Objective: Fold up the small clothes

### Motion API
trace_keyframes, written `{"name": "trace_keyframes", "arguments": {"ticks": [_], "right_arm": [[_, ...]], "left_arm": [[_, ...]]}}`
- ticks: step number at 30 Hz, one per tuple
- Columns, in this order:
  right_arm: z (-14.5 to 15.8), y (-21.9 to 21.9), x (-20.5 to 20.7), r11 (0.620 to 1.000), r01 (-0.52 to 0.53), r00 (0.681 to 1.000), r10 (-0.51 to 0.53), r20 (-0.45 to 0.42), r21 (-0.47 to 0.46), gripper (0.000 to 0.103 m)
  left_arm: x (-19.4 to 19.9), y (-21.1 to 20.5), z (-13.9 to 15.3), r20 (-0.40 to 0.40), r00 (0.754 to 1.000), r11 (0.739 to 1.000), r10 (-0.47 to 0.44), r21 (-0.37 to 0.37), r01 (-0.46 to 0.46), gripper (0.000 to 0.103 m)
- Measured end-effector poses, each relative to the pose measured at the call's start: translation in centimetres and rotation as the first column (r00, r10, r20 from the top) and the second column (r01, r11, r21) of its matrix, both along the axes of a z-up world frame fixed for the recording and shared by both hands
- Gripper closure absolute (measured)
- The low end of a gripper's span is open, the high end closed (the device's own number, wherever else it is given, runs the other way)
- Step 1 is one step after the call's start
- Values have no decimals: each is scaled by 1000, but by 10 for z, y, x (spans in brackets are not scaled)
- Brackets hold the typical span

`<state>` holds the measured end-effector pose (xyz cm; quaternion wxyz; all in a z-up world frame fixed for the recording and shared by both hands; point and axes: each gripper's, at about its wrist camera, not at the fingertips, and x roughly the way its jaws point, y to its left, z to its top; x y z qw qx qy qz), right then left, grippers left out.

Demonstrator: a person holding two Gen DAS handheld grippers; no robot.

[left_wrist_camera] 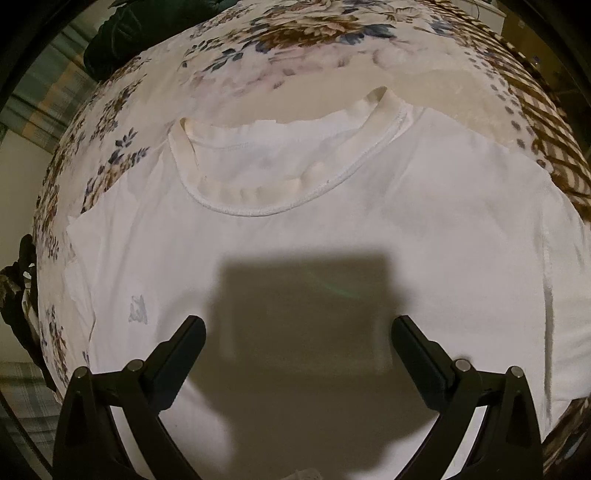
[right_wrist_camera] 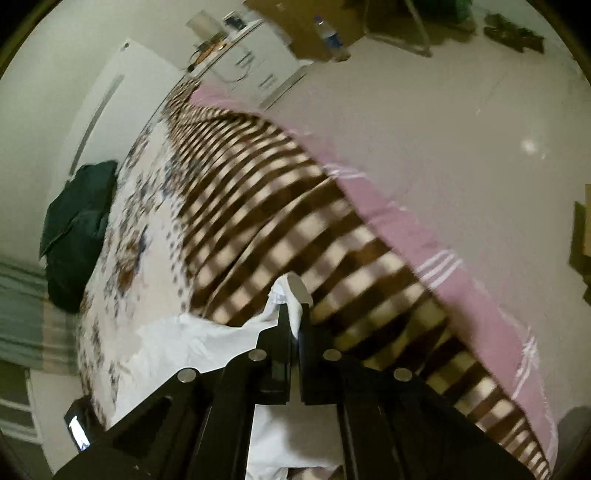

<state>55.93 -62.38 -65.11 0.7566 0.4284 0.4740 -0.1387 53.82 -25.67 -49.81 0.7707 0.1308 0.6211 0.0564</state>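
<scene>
A white T-shirt (left_wrist_camera: 332, 229) lies flat on the floral bedspread (left_wrist_camera: 122, 122), its neckline (left_wrist_camera: 258, 206) toward the far side. My left gripper (left_wrist_camera: 297, 328) is open and empty above the shirt's chest and casts a square shadow on it. My right gripper (right_wrist_camera: 293, 314) is shut on a bunched edge of the white T-shirt (right_wrist_camera: 291, 295) and holds it up near the bed's right side; the rest of the shirt trails left and down from its fingers.
A dark green garment (right_wrist_camera: 77, 225) lies on the bed's far side, also in the left wrist view (left_wrist_camera: 122, 33). A brown checked blanket (right_wrist_camera: 280, 206) and a pink sheet (right_wrist_camera: 417, 225) run along the bed edge. Beyond it are floor and white furniture (right_wrist_camera: 255, 70).
</scene>
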Motion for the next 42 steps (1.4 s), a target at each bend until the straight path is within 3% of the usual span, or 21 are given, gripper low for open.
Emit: {"name": "trace_keyframes", "arguments": {"ticks": [3,4,5,7,10,13,16,18,19,20,22,24,25,26,28,31,32,33,34,38,42], "right_arm": [[-20,-6,2,998,-28,995,34,-95,60,98],[-21,-8,-4,996,-14,993,24,-114,87,88],[-20,-10,-10,995,5,993,7,-114,105,70],[-10,-7,-41,987,66,996,-56,-72,144,53],[-11,7,-88,960,158,987,-149,-58,231,50],[-30,27,-106,911,200,978,-208,-17,360,50],[-43,40,-103,897,226,967,-253,23,379,51],[-36,44,-101,918,258,954,-291,71,302,70],[-30,47,-100,928,267,949,-300,95,259,89],[-21,49,-100,935,277,944,-308,121,219,92],[-10,52,-95,948,253,946,-284,157,194,92],[-14,51,-91,948,242,956,-269,118,208,91],[-19,51,-89,944,239,961,-264,87,228,81],[-23,50,-87,938,238,962,-263,70,251,64],[-30,49,-84,922,251,958,-281,61,296,53],[-31,50,-87,896,294,937,-339,86,334,56],[-27,50,-90,899,310,931,-353,91,310,76],[-22,54,-86,910,309,936,-343,82,276,91],[-15,57,-87,920,303,938,-333,91,248,97],[26,78,-67,970,217,961,-232,148,108,98],[68,137,-32,998,-34,982,44,185,-56,98]], "left_arm": [[-1,0,1,-3,1000,1000,-8,4,8,0],[-1,-1,0,-3,1000,1000,-6,3,6,0],[-3,0,1,-6,1000,1000,-10,4,10,0],[-7,5,2,-9,1000,1000,-11,0,11,0],[-16,10,0,-29,1000,1000,4,-10,-4,0],[-24,15,-5,-51,998,1000,23,-17,-24,0],[-30,19,-9,-58,998,1000,27,-15,-28,0],[-32,20,-9,-51,998,1000,21,-12,-22,0],[-33,20,-9,-50,999,1000,20,-11,-20,0],[-34,21,-9,-49,999,1000,19,-12,-19,0],[-35,22,-9,-49,999,1000,21,-15,-22,0],[-35,24,-9,-52,998,999,27,-20,-28,0],[-35,24,-9,-53,998,999,29,-22,-30,0],[-36,25,-8,-52,998,999,33,-26,-34,0],[-35,27,-6,-51,998,999,36,-30,-38,0],[-36,31,-5,-52,998,998,43,-36,-45,0],[-36,33,-5,-51,998,998,48,-40,-50,0],[-35,35,-4,-51,997,998,51,-41,-53,0],[-34,38,-3,-49,997,997,55,-42,-57,0],[-33,58,6,-33,996,994,89,-54,-90,0],[-32,91,21,-12,989,987,148,-62,-149,0]]}}
